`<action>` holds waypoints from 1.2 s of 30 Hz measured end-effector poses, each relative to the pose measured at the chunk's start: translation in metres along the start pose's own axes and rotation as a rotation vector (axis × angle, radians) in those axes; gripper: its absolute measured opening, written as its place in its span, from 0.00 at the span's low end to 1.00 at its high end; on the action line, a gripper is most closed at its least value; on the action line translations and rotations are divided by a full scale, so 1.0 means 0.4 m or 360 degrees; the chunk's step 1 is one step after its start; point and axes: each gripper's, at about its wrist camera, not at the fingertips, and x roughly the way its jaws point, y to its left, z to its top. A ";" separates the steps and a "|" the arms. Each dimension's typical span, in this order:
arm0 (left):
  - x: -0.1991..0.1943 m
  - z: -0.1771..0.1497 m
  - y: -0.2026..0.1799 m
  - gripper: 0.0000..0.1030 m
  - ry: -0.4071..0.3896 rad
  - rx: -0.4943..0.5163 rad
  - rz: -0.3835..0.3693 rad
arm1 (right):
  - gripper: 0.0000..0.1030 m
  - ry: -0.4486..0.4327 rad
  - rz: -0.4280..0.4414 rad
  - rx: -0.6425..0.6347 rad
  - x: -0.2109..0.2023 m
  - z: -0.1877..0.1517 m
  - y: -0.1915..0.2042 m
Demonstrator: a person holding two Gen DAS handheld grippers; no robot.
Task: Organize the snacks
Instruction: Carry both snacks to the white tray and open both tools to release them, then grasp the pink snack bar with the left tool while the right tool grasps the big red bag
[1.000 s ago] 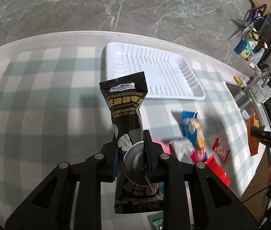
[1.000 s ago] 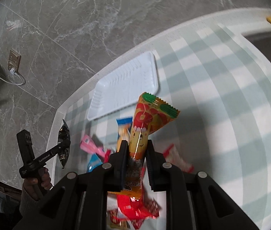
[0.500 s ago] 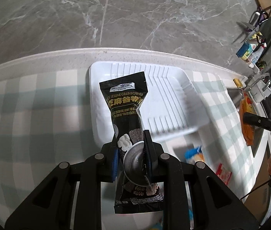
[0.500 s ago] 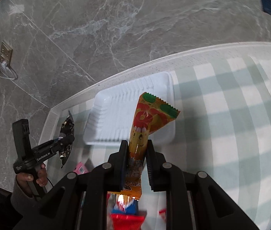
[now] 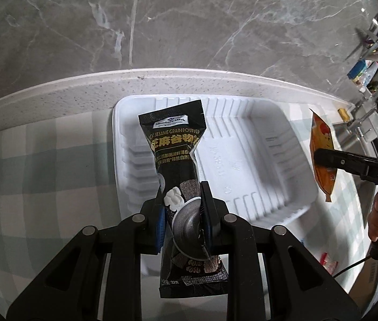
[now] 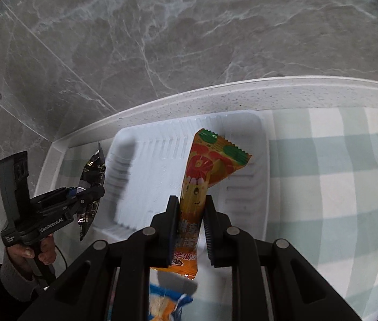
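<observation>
My left gripper (image 5: 182, 211) is shut on a black sesame powder packet (image 5: 174, 144) and holds it upright above the near left part of the white ribbed tray (image 5: 255, 139). My right gripper (image 6: 190, 214) is shut on an orange snack packet (image 6: 207, 165) held upright over the same tray (image 6: 151, 176). The orange packet (image 5: 322, 155) and right gripper also show at the right of the left wrist view. The black packet (image 6: 92, 176) and left gripper show at the left of the right wrist view. The tray holds nothing.
The tray lies on a green and white checked cloth (image 5: 41, 165) next to the speckled counter rim (image 5: 81, 93) and marble wall. A blue snack packet (image 6: 167, 302) lies below my right gripper. A red packet (image 5: 329, 260) lies at the right. A sink area (image 5: 360, 131) is far right.
Both grippers moved forward toward the wall with their packets, so both are now over the tray. The loose snack pile has dropped out of sight behind them.
</observation>
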 end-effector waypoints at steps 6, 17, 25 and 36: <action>0.065 0.026 0.008 0.21 0.0031 0.0017 0.0064 | 0.19 0.0037 -0.0053 -0.0028 0.068 0.023 -0.001; 0.115 0.038 0.005 0.23 0.0020 -0.0030 0.0076 | 0.42 0.0027 -0.0185 -0.0107 0.092 0.028 0.007; 0.040 0.025 0.014 0.23 -0.0055 -0.0082 0.0060 | 0.46 -0.0039 -0.0199 -0.0187 0.026 0.011 0.045; -0.103 -0.061 -0.002 0.23 -0.0132 -0.0086 0.0044 | 0.49 -0.0129 -0.0145 -0.0221 -0.120 -0.080 0.103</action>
